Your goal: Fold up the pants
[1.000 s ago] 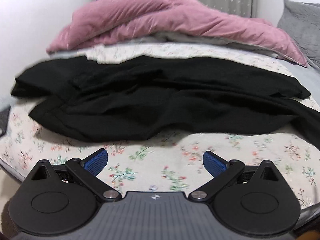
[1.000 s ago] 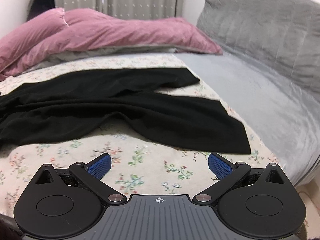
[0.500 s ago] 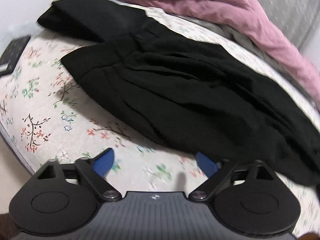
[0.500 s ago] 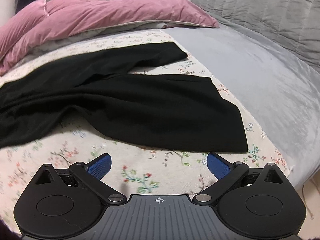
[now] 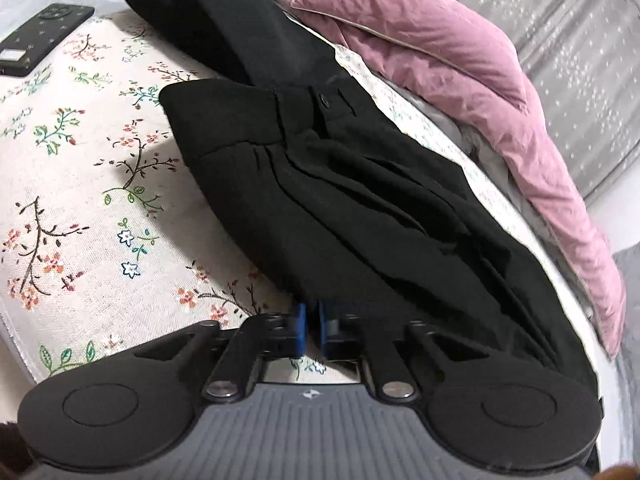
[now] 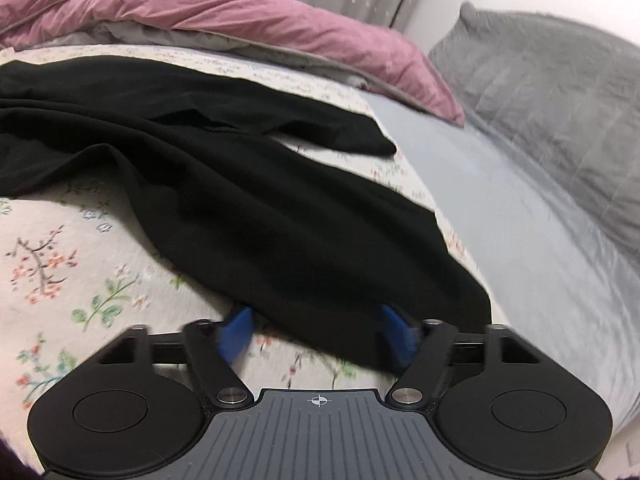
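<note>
Black pants [image 5: 360,200] lie spread on a floral bedsheet [image 5: 80,184], waistband with a button at the upper left. My left gripper [image 5: 313,330] has its blue pads nearly together at the near edge of the pants, which covers the fingertips. In the right wrist view a black pant leg [image 6: 280,216] runs to its hem at the lower right. My right gripper [image 6: 318,334] is open, its blue pads either side of the hem's near edge, which drapes between them.
A pink duvet [image 5: 460,72] is heaped along the far side of the bed. A black phone [image 5: 40,36] lies at the far left of the sheet. A grey blanket [image 6: 540,220] and a grey pillow [image 6: 560,92] are to the right.
Both grippers moved forward to the near edge of the pants. The left gripper's jaws closed from wide open. The right gripper's jaws stayed open and reached the hem.
</note>
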